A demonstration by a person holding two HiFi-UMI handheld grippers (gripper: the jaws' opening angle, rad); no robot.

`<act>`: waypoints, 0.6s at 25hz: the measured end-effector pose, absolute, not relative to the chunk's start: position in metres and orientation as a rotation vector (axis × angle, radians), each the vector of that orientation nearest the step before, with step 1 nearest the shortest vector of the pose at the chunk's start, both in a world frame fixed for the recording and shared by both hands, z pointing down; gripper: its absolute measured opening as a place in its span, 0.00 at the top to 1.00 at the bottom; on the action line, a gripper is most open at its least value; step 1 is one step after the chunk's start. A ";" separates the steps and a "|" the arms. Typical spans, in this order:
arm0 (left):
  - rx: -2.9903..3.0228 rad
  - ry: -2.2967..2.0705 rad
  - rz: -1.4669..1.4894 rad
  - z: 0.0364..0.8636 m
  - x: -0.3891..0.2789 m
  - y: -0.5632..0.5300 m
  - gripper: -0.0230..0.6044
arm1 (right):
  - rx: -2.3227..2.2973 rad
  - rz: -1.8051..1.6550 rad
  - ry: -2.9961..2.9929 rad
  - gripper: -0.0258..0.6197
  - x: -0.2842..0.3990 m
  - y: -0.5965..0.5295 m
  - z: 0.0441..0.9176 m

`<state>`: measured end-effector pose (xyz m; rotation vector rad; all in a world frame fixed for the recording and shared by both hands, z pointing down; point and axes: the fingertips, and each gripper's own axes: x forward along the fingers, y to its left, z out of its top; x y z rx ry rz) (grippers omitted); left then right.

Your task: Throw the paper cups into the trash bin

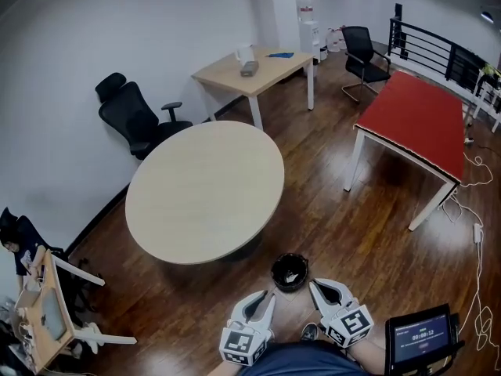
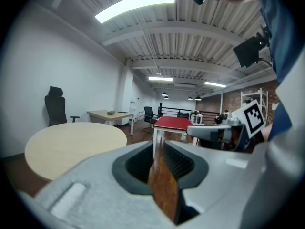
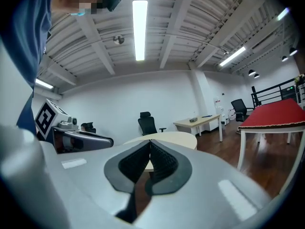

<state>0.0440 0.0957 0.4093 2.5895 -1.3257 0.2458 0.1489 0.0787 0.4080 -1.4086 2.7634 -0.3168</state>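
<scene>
A small black trash bin (image 1: 290,272) stands on the wooden floor just in front of me, with something pale inside it; I cannot tell what. No paper cup shows anywhere else. My left gripper (image 1: 270,296) is held low to the bin's near left. In the left gripper view, the left gripper (image 2: 159,144) has a narrow gap between its jaws and nothing in it. My right gripper (image 1: 314,283) is to the bin's near right. The right gripper (image 3: 150,142) has its tips together, empty. Each gripper shows in the other's view: right gripper (image 2: 217,132), left gripper (image 3: 81,140).
A round beige table (image 1: 205,190) stands just beyond the bin. A black office chair (image 1: 137,116) is by the left wall, a wooden desk (image 1: 250,69) at the back, and a red table (image 1: 423,120) to the right. A small screen (image 1: 423,339) sits at my right side.
</scene>
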 end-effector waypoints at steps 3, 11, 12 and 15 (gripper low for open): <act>2.641 -1.306 0.240 0.412 0.037 0.094 0.85 | -1.433 -0.307 2.746 0.94 0.141 0.077 0.412; 2.653 -1.357 0.187 0.397 0.022 0.091 0.85 | -1.456 -0.237 2.772 0.94 0.129 0.079 0.396; 2.654 -1.357 0.180 0.395 0.018 0.089 0.85 | -1.457 -0.228 2.777 0.94 0.125 0.078 0.395; 2.649 -1.348 0.174 0.383 0.014 0.081 0.85 | -1.460 -0.196 2.788 0.94 0.117 0.069 0.387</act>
